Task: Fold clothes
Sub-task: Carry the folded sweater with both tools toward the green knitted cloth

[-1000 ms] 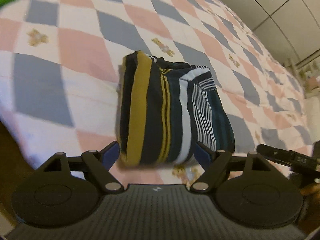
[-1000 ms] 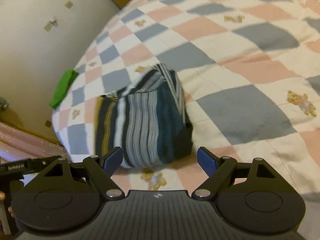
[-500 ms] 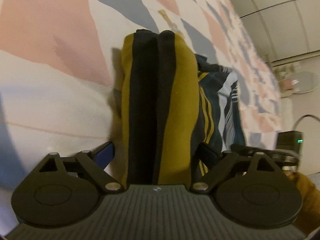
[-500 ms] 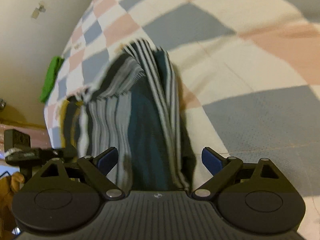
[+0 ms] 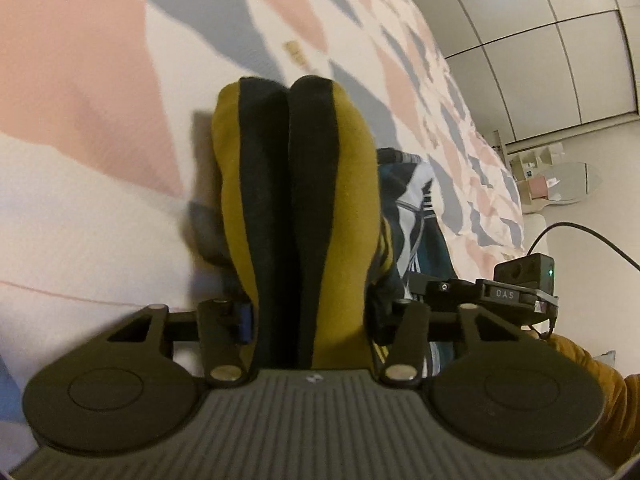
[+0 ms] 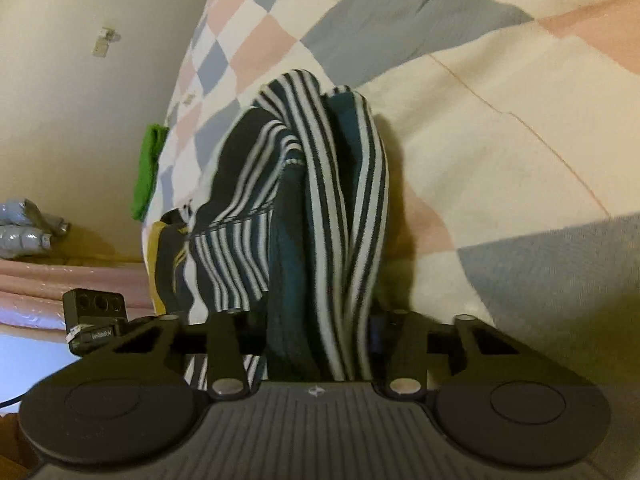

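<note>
Now the left gripper [image 5: 310, 316] pinches the mustard-and-black end of the folded striped garment [image 5: 296, 208], and the right gripper [image 6: 318, 330] clamps its teal, white-striped end [image 6: 320, 216]. Between them the bundle sits on the checked bedspread [image 6: 500, 128]; a green cloth [image 6: 147, 172] lies at the bed's far edge.

From my left camera, the letters "DAS" show on a small plate on my right gripper's bar [image 5: 505, 294]. My left gripper's label [image 6: 98, 335], seen from my right camera, is too blurred to read.
</note>
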`<state>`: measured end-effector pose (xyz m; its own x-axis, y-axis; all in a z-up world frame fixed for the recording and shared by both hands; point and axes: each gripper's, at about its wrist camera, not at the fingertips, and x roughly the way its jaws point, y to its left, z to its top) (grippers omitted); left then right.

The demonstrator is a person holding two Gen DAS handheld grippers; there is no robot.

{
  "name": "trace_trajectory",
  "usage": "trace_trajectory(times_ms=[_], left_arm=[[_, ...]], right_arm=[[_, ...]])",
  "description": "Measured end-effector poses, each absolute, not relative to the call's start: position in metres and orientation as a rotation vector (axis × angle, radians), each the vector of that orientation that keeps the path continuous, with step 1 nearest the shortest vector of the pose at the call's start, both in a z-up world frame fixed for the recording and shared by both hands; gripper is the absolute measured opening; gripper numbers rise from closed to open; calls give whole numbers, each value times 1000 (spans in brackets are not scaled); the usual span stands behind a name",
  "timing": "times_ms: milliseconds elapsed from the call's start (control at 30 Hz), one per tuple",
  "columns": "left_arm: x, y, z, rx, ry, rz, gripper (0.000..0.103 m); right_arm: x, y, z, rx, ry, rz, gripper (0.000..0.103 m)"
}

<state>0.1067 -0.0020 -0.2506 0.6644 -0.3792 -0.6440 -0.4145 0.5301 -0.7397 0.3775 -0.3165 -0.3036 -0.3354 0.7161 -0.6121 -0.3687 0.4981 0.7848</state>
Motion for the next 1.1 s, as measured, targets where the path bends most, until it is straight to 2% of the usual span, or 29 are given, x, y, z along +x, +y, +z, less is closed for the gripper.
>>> trace_trajectory(times_ms=[133,300,533,667,800,1100], left_arm=[[87,-5,-219,-1054,799,52,44],[22,9,-163,-1075,677,136,44],[-70,73,-101,-1054,537,283,44],[-116,144,-88,-1029,456,367,44],[-148,247,-93,-1012,404,413,44],[-141,456,-101,-975,342,466,44]], right_arm=[[371,-315,-276,300,1514,1140,35],[359,-292,-222,284,1472,1208,34],[315,-188,-152,206,1447,1409,34],[287,-99,-128,171,1423,1520,34],[256,22,-119,111,1382,1601,34],[222,281,-101,-8,1322,1672,34]])
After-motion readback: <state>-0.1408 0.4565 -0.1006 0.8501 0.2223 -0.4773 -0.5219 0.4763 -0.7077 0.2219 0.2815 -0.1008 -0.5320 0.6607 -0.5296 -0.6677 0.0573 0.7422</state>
